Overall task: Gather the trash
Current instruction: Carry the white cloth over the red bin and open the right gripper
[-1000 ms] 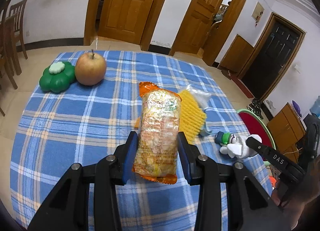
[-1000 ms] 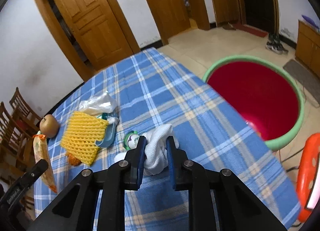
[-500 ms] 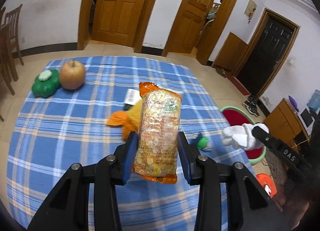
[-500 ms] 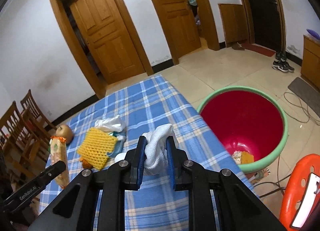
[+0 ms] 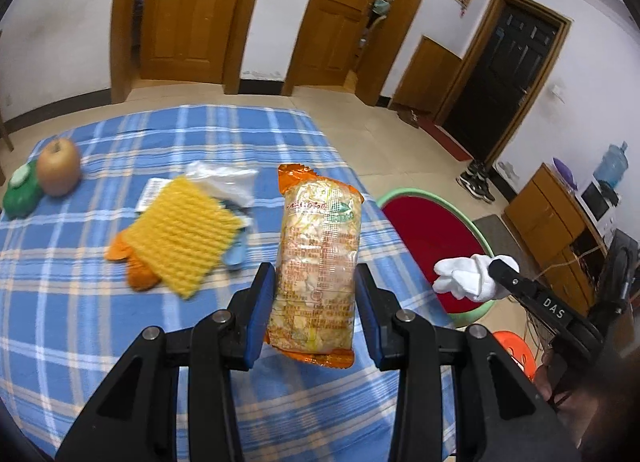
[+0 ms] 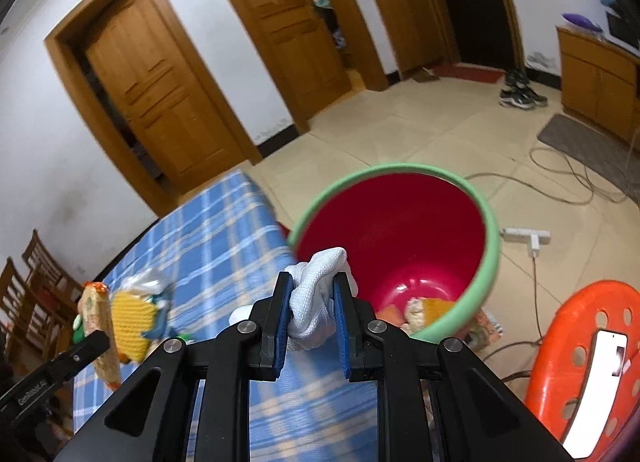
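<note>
My left gripper [image 5: 316, 304] is shut on an orange snack packet [image 5: 318, 262], held upright above the blue checked tablecloth [image 5: 80, 302]. My right gripper [image 6: 312, 320] is shut on a crumpled white cloth [image 6: 314, 296] and hangs at the near rim of a red bin with a green rim [image 6: 400, 238] standing on the floor beside the table. Some trash lies at the bin's bottom [image 6: 424, 308]. In the left wrist view the right gripper [image 5: 486, 276] with the white cloth [image 5: 464, 276] shows over the red bin [image 5: 424, 229]. A yellow foam net [image 5: 182, 234] and a clear plastic bag [image 5: 224, 179] lie on the table.
An apple [image 5: 58, 167] and a green clover-shaped object [image 5: 18, 191] sit at the table's far left. An orange plastic stool [image 6: 580, 358] with a phone on it stands right of the bin. Cables and a power strip [image 6: 526, 238] lie on the floor. Wooden chairs [image 6: 28, 294] stand at left.
Both grippers have swung right toward the bin, keeping their grips. The white cloth went from over the table to the bin's rim. The snack packet now hangs nearer the table's right edge.
</note>
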A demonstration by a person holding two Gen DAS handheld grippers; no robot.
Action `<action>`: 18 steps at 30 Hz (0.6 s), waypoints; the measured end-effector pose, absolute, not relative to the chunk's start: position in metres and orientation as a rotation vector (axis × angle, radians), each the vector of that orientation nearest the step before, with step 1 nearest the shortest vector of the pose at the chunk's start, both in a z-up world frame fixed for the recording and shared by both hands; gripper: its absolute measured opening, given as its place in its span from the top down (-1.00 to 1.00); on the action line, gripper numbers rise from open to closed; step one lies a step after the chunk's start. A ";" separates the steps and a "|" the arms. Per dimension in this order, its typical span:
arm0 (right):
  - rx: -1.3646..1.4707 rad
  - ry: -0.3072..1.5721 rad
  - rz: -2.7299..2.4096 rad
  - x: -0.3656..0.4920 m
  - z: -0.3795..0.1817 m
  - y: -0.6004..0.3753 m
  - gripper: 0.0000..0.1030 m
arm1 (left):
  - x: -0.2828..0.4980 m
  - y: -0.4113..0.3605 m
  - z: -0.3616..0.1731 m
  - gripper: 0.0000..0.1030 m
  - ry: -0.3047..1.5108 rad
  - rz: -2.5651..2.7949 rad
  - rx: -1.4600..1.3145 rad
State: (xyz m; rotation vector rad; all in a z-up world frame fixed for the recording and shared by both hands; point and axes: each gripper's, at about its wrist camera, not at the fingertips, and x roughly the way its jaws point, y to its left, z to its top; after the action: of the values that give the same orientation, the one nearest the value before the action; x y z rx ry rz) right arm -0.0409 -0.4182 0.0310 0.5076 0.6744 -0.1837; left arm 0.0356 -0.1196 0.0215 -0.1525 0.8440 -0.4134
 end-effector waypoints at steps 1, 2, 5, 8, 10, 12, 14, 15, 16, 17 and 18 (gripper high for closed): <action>0.517 0.677 -0.191 -0.041 0.029 -0.425 0.60 | 0.038 -0.126 0.021 0.22 0.849 -0.425 -0.147; 0.525 0.677 -0.199 -0.040 0.026 -0.432 0.60 | 0.040 -0.134 0.020 0.22 0.854 -0.435 -0.139; 0.547 0.674 -0.216 -0.036 0.020 -0.449 0.59 | 0.046 -0.157 0.020 0.22 0.864 -0.464 -0.112; 0.526 0.673 -0.221 -0.030 0.016 -0.459 0.55 | 0.050 -0.176 0.020 0.22 0.862 -0.482 -0.090; 0.508 0.665 -0.226 -0.027 0.013 -0.463 0.54 | 0.055 -0.189 0.019 0.22 0.865 -0.486 -0.077; 0.499 0.663 -0.227 -0.024 0.011 -0.468 0.51 | 0.058 -0.199 0.017 0.22 0.872 -0.493 -0.070; 0.509 0.669 -0.226 -0.021 0.007 -0.474 0.39 | 0.061 -0.213 0.016 0.22 0.875 -0.506 -0.053; 0.519 0.669 -0.224 -0.020 0.006 -0.477 0.34 | 0.062 -0.219 0.015 0.22 0.876 -0.511 -0.043; 0.526 0.667 -0.228 -0.019 0.005 -0.481 0.28 | 0.064 -0.222 0.014 0.22 0.877 -0.515 -0.036; 0.527 0.669 -0.233 -0.019 0.005 -0.483 0.25 | 0.065 -0.228 0.013 0.22 0.883 -0.520 -0.025; 0.528 0.671 -0.234 -0.018 0.004 -0.485 0.25 | 0.066 -0.232 0.011 0.22 0.886 -0.522 -0.020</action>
State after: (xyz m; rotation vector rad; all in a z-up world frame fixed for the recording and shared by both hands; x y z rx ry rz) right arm -0.0180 -0.4845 0.0041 0.5283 0.6708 -0.2342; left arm 0.0660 -0.2320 0.0113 -0.0205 0.8864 -0.5221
